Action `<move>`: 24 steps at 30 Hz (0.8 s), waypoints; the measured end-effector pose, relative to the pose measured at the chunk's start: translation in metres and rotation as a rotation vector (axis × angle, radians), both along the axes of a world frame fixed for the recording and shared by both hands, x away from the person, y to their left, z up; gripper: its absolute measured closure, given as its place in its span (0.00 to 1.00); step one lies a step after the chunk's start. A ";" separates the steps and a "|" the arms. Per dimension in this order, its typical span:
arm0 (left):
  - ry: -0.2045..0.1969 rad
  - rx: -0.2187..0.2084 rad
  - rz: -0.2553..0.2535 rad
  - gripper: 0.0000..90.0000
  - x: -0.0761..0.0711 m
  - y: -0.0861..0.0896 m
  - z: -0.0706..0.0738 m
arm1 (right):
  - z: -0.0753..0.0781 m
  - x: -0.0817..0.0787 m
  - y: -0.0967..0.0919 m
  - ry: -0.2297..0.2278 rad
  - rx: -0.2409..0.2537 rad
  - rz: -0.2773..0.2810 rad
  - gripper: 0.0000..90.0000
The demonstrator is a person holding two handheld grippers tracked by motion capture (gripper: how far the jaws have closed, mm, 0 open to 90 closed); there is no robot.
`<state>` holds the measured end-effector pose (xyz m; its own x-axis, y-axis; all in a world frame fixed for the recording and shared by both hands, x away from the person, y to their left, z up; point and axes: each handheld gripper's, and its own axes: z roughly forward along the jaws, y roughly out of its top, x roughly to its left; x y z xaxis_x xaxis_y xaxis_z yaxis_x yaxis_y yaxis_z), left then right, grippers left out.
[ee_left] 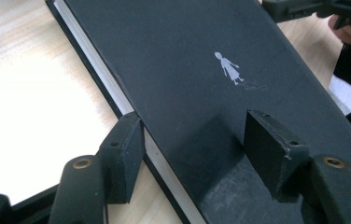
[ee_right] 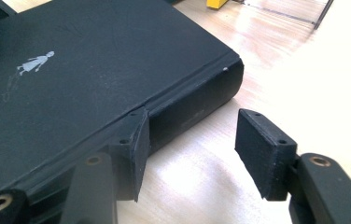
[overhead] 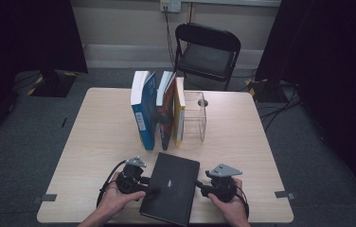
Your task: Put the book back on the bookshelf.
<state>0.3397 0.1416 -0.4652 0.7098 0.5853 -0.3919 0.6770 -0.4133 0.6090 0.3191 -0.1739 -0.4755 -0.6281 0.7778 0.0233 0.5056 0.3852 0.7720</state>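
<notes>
Black book [overhead: 170,187] lies low centre on the bench [overhead: 100,132], left gripper [overhead: 151,191] and right gripper [overhead: 198,184] both apart at its edges; squeeze evenly before lifting.

I saw three books [overhead: 159,109] standing upright beside a clear box [overhead: 196,117] on the table [overhead: 95,137]; a chair [overhead: 207,54] stood behind.

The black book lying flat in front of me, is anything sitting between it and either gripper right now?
Nothing visible stands in the way. The left gripper straddles the page edge of the black book, one jaw above the cover and one beside the pages. The right gripper sits at the spine side, one jaw against the spine, the other over bare table.
</notes>
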 end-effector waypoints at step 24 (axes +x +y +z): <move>-0.001 -0.037 0.119 0.44 0.020 0.017 -0.006 | -0.005 0.020 0.025 -0.019 -0.003 -0.042 0.54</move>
